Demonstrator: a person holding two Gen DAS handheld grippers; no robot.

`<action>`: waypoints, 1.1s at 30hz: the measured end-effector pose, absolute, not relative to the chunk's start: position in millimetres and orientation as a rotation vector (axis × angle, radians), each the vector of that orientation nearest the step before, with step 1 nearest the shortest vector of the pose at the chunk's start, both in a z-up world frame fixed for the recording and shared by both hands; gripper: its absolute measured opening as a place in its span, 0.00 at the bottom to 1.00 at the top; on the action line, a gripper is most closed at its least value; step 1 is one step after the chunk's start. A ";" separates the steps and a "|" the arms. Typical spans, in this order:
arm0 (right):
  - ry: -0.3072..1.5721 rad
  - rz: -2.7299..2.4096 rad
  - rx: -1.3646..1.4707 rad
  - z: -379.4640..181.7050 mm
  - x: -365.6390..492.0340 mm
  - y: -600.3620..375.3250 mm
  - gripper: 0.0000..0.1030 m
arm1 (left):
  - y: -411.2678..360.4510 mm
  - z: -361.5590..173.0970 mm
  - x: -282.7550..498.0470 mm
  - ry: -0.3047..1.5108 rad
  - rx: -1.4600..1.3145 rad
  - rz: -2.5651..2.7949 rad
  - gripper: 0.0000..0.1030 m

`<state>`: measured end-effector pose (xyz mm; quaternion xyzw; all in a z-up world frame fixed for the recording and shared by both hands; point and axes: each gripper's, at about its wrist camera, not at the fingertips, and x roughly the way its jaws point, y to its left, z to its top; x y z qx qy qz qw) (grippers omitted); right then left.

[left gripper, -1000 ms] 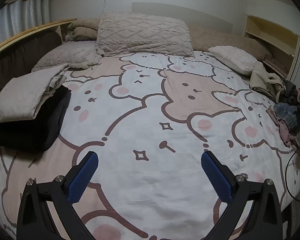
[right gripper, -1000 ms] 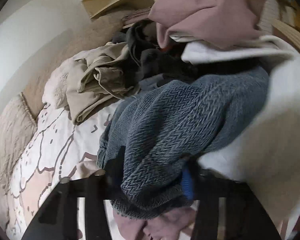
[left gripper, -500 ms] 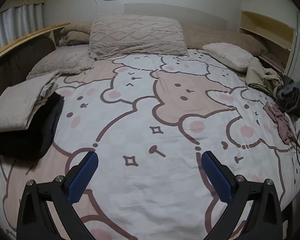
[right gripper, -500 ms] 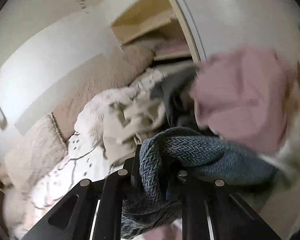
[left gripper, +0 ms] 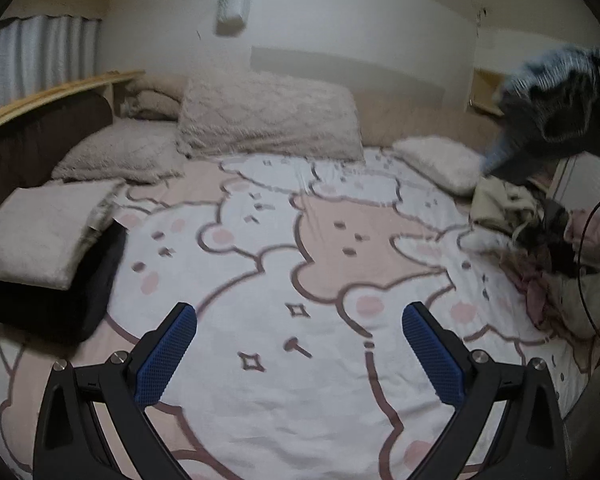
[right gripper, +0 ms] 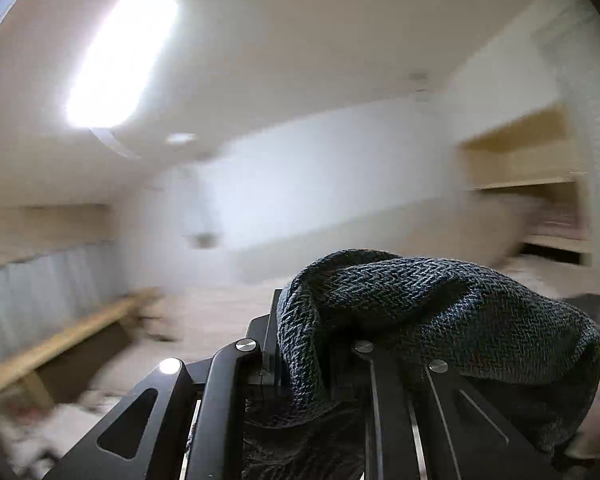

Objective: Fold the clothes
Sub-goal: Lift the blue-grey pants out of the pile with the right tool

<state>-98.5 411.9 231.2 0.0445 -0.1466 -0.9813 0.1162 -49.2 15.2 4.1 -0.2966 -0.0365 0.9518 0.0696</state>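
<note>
The right hand-held gripper [right gripper: 320, 364] is pinching a blue-grey knitted garment [right gripper: 440, 320], its jaws drawn nearly together with the thick herringbone weave bunching over and between them and draping down over the black frame. From this view the gripper is pointing level across the room, showing a bright ceiling light [right gripper: 120, 60], a pale wall and a wooden shelf [right gripper: 520, 160], all blurred; the bed is barely showing here. The left wrist view is showing what that one is missing: the same garment [left gripper: 556, 108] is hanging in the air at the upper right, above a rumpled pile of clothes [left gripper: 540, 232] in beige, pink and dark cloth lying at the right edge of the bed [left gripper: 300, 420]. The left hand-held gripper [left gripper: 300, 356] is hovering over the bed with its jaws spread wide and nothing between its ribbed blue pads [left gripper: 168, 356]. The bedsheet is smooth, white and pink with outlined cartoon bears. At the left edge a folded beige cloth [left gripper: 40, 236] is sitting on a folded black one [left gripper: 60, 296]. Fuzzy quilted pillows [left gripper: 268, 116] are lining the head of the bed.
</note>
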 end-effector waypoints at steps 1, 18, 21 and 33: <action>-0.413 -2.800 0.138 238.5 -95.7 391.7 0.17 | 6.5 9.6 -43.2 -0.119 -0.865 2.882 1.00; -0.553 -1.975 0.817 185.0 -75.9 199.0 0.17 | -5.2 49.7 92.9 0.415 -0.113 2.969 1.00; -0.490 -1.996 0.808 193.9 -54.5 191.3 0.17 | 17.1 36.5 106.9 0.634 0.002 2.939 1.00; -0.415 -2.084 0.913 183.1 -43.5 196.4 0.17 | 16.3 52.6 80.1 0.516 -0.069 2.842 0.40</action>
